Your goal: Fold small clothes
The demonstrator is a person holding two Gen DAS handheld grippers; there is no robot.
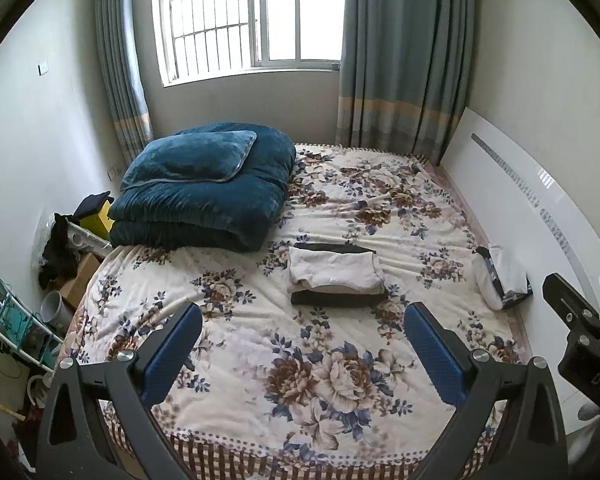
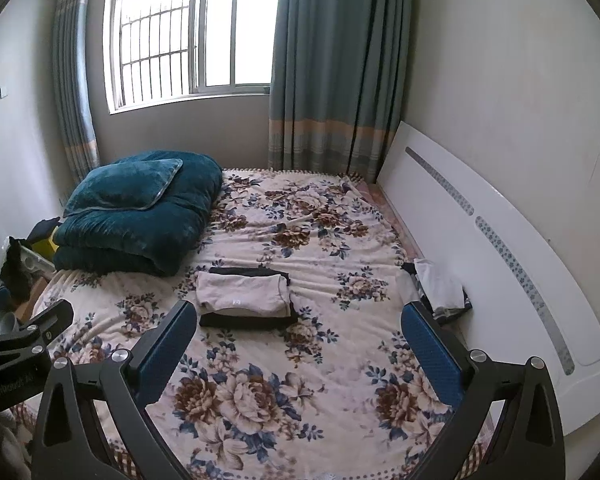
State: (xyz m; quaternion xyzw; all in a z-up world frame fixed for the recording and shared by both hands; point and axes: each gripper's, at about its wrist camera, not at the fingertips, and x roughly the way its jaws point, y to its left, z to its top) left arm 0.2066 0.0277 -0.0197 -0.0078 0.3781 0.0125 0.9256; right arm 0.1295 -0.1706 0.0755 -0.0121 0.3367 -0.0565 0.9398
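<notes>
Bedroom setting: a bed (image 1: pixel 236 320) covered by a cream floral blanket fills both views, with a barred window (image 1: pixel 252 20) and grey-blue curtains (image 1: pixel 404 52) on the far wall.

Left gripper (image 1: pixel 302 356): jaws spread wide, blue pads (image 1: pixel 172 356) well apart, holding nothing, raised above the near end of the bed. Right gripper (image 2: pixel 298 352): likewise wide open and empty, above the same end of the bed. Each gripper shows at the edge of the other's view.

Task items: a stack of folded clothes (image 1: pixel 338 276) lies on the blanket straight ahead of both grippers, between the lines of their fingers and apart from them. The stack has a cream garment on top and dark garments beneath; a small mark shows on the cream piece, too small to read. A second bundle of white and dark cloth (image 1: pixel 500 276) lies ahead and to the right of both grippers, at the bed's edge beside the white headboard (image 1: pixel 540 208).

Ahead and to the left, a folded teal quilt (image 1: pixel 204 200) carries a matching pillow on top. Left of the bed, boxes and a yellow item (image 1: pixel 98 218) stand on the floor.

Writing: the right gripper's body in the left view bears letters reading "DAS", cut off at the frame edge. The left gripper's body in the right view carries a line of white print, too blurred to read.
</notes>
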